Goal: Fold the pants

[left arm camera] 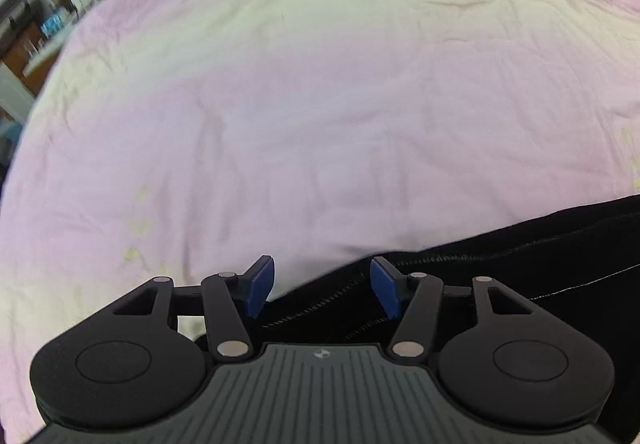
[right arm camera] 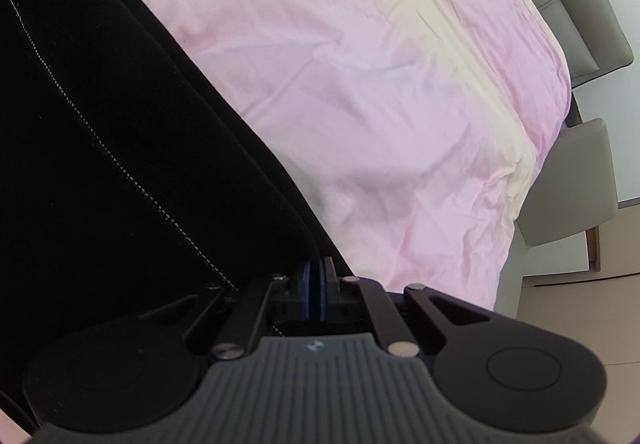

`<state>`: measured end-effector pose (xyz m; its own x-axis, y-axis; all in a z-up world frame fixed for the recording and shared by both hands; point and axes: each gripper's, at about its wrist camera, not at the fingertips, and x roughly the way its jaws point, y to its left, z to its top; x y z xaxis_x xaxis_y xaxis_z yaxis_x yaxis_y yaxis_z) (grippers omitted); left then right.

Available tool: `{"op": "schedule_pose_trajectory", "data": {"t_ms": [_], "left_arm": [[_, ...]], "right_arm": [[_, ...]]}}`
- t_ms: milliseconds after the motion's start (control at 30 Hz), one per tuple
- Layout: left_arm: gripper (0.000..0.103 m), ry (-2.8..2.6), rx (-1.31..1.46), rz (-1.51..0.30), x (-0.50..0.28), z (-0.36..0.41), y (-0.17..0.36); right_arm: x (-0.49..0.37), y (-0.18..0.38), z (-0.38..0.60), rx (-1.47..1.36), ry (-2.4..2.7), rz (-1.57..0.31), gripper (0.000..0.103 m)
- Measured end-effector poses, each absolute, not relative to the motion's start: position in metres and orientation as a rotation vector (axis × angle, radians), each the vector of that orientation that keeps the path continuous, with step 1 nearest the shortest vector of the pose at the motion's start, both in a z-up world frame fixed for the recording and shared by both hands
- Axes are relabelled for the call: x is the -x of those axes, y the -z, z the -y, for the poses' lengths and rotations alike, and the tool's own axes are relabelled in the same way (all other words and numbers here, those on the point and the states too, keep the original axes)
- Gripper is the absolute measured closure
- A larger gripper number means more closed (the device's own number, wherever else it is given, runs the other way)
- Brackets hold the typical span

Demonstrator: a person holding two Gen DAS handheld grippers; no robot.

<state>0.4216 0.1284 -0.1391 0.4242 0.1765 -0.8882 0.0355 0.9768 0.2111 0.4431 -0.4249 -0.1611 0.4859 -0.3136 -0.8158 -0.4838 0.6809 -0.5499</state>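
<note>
Black pants [left arm camera: 520, 264] with white stitching lie on a pink bed sheet [left arm camera: 320, 104]. In the left wrist view they run from the lower middle to the right edge. My left gripper [left arm camera: 322, 284] is open, its blue pads on either side of the pants' edge. In the right wrist view the pants [right arm camera: 100, 124] fill the left half. My right gripper [right arm camera: 315, 292] is shut on the edge of the black fabric, its blue pads pressed together.
The pink and cream sheet [right arm camera: 380, 84] covers the whole bed. A grey headboard and side panels [right arm camera: 580, 184] stand at the right. Shelves with plants and clutter [left arm camera: 48, 4] stand beyond the bed's far left corner.
</note>
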Motion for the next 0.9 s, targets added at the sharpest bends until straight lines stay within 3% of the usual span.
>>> {"op": "schedule_pose_trajectory", "data": {"t_ms": [267,333,400,533,667,733,900], "left_arm": [[0.033,-0.065,-0.228,-1.072,-0.382,-0.124,0.109],[0.033,-0.049,-0.238,-1.081,-0.367,-0.118,0.114],[0.033,-0.046,-0.244,-1.082,-0.351,-0.113,0.118],[0.033,-0.038,-0.214,-1.104,-0.327,-0.110,0.129],[0.033,-0.050,-0.181,-1.118,-0.310,-0.106,0.140],[0.033,-0.056,-0.150,-1.123,-0.306,-0.104,0.145],[0.033,-0.073,-0.121,-1.141,-0.297,-0.095,0.156]], "right_arm": [[-0.443,0.132,0.426,0.802,-0.037,-1.017,0.103],[-0.444,0.133,0.429,0.765,-0.021,-1.034,0.094],[-0.440,0.128,0.435,0.754,0.008,-1.019,0.093],[-0.424,0.097,0.466,0.627,0.054,-0.997,0.075],[-0.397,0.066,0.514,0.443,0.117,-1.004,0.072],[-0.380,0.056,0.538,0.325,0.149,-1.013,0.063],[-0.340,0.067,0.590,0.064,0.229,-1.062,0.058]]}}
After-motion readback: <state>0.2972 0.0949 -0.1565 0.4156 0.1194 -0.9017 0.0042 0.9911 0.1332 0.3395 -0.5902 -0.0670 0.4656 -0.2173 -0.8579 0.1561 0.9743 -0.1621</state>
